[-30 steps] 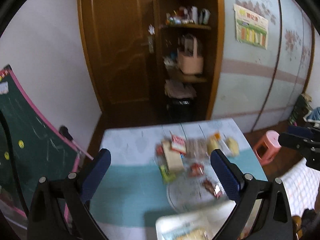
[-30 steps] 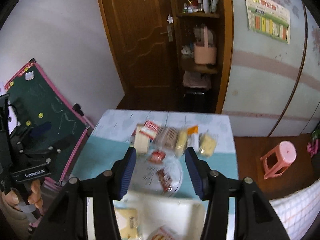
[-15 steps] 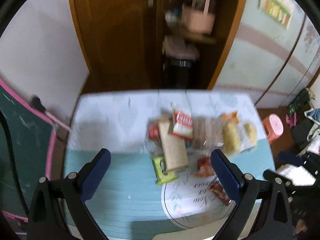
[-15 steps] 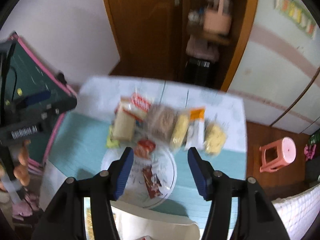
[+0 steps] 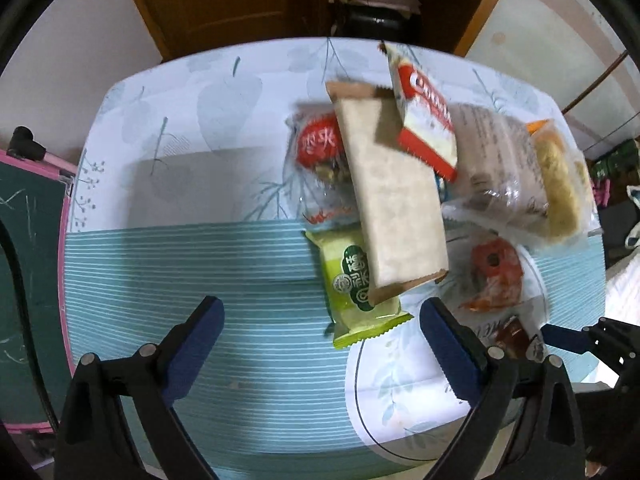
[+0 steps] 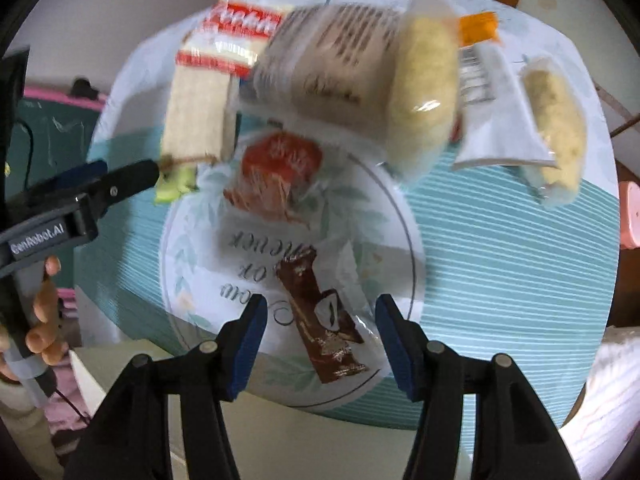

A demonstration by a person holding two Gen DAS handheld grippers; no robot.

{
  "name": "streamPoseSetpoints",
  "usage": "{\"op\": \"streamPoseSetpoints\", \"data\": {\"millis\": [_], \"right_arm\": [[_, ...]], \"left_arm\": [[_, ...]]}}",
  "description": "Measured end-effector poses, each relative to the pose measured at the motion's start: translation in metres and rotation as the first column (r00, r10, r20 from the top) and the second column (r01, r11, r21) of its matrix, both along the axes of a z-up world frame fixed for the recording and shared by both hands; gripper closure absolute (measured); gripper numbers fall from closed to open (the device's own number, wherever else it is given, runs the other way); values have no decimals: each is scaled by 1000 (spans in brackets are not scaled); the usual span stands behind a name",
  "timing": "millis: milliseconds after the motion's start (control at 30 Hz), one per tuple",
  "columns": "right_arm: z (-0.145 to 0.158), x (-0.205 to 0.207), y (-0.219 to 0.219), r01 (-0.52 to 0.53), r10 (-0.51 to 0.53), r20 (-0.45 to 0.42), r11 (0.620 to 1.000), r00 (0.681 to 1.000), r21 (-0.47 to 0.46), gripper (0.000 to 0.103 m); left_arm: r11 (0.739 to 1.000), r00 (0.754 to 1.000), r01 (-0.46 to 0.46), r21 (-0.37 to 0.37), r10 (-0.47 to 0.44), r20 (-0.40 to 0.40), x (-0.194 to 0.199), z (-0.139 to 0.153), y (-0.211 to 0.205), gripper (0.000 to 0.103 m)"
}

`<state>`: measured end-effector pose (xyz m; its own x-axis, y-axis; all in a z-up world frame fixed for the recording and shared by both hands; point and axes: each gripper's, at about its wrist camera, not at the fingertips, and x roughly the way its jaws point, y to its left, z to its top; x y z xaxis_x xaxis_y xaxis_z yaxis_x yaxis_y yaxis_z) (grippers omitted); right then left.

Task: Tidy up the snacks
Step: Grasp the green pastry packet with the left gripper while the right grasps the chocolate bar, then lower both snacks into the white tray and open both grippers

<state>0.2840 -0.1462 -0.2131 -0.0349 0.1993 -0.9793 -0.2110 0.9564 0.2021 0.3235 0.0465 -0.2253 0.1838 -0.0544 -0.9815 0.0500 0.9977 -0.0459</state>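
Note:
Several wrapped snacks lie in a heap on the table. In the left wrist view my open, empty left gripper hovers just short of a green packet that lies under a long beige bar. A red-and-white packet rests on the bar. In the right wrist view my open, empty right gripper straddles a brown chocolate bar on the round printed mat. A red snack lies further along the mat.
Yellow cakes and a clear pack of biscuits lie at the far side of the table. A white tray sits near the front edge. A chalkboard stands left and a pink stool right.
Both grippers have dropped and moved forward toward the snack heap. The view has gone from the room and door down to the tabletop. Both grippers stay open.

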Motion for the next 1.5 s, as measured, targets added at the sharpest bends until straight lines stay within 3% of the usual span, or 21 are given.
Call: {"op": "streamPoseSetpoints", "data": {"millis": [67, 233, 367, 467, 567, 633, 767, 867, 1100, 1233, 1500], "right_arm": [[-7, -1, 7, -25, 25, -26, 999, 999, -24, 44], [-5, -6, 20, -73, 74, 8, 995, 997, -61, 46], [-4, -10, 29, -107, 112, 40, 988, 993, -113, 58], [-6, -17, 26, -105, 110, 47, 989, 993, -102, 62], [-9, -25, 19, -97, 101, 49, 992, 994, -84, 68], [-8, -29, 17, -94, 97, 48, 993, 994, -66, 69], [-2, -30, 10, -86, 88, 59, 996, 994, -33, 77], [7, -35, 7, -77, 77, 66, 997, 995, 5, 83], [37, -45, 3, -59, 48, 134, 995, 990, 76, 84], [65, -48, -3, -33, 10, 191, 993, 981, 117, 85], [143, -88, -24, 14, -100, 352, 971, 931, 237, 85]], "left_arm": [[1000, 1000, 9, -6, -9, -12, 0, -4, -4, 5], [999, 999, 26, 19, -25, -22, -2, -14, -17, 5], [998, 999, 27, 55, -26, -23, 3, -16, -26, 11], [997, 999, 32, 74, -29, -40, 8, -27, -33, 20], [998, 999, 31, 52, -29, -42, 10, -30, -38, 38], [998, 998, 43, 40, -41, -37, 9, -28, -40, 64], [994, 997, 69, 90, -65, -38, -1, -28, -52, 67], [995, 998, 46, 88, -42, -44, -5, -23, -48, 67], [995, 999, 51, 81, -50, -15, -30, 12, -39, 67], [997, 998, 50, 66, -53, 41, -48, 46, -38, 67], [996, 969, 83, 32, -88, 232, -106, 148, -25, 67]]}}
